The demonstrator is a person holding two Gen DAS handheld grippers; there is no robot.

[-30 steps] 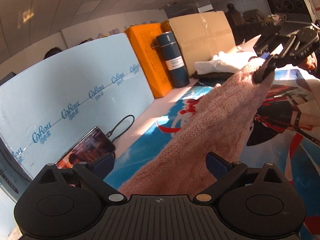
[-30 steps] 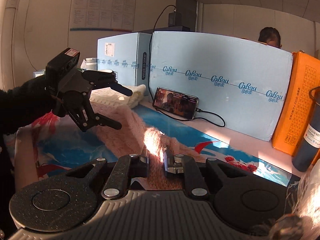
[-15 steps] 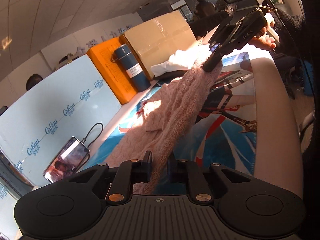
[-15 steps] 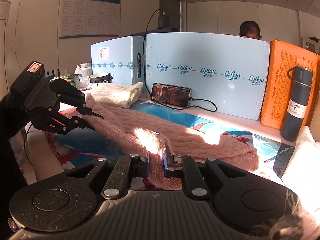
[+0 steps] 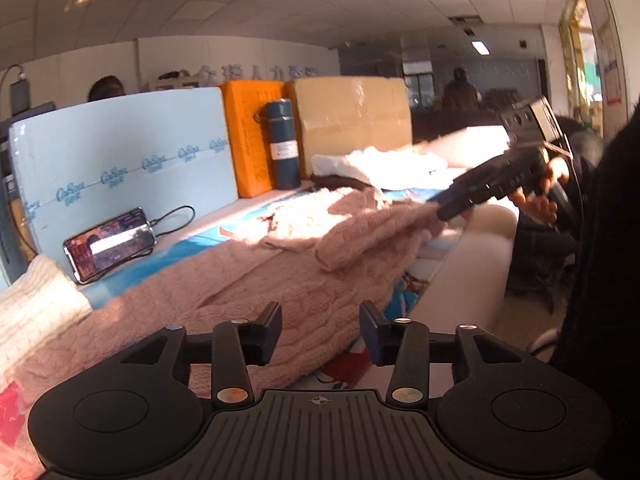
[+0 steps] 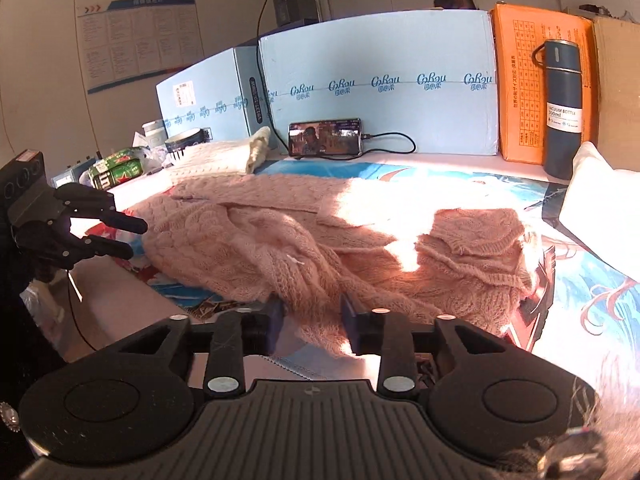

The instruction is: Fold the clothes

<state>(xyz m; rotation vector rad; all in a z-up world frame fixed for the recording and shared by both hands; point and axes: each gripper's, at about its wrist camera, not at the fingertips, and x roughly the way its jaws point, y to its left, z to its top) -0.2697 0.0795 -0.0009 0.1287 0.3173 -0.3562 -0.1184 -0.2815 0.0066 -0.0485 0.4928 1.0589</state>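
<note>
1. lying across the printed mat (image 6: pixel 580 280) is the pink knit sweater (image 6: pixel 280 232). in the right wrist view it runs from about 9 o'clock to about 3 o'clock, so its long axis goes side to side along the table's near edge.

2. opening its jaws, the right gripper (image 6: pixel 312 312) sits at 6 o'clock in its own view. a loose fold of the near hem lies in the gap, but the pads do not press on it.

3. opening too, the left gripper (image 5: pixel 320 332) stands about half wide at the sweater's other end. knit shows between and beyond its fingers, and nothing is clamped. in the right wrist view that same gripper (image 6: pixel 120 236) sits at 9 o'clock, just off the sweater's end, its fingers apart and bare.

4. each hand, i judge, is at one end of the long axis, with the cloth ahead towards 12 o'clock. neither hand is clearly nearer.

5. the sweater looks laid down in a rough half fold, with a bunched part (image 6: pixel 476 236) at 2 o'clock. the next grasp probably turns on that end, which is closer to the right hand.
</note>
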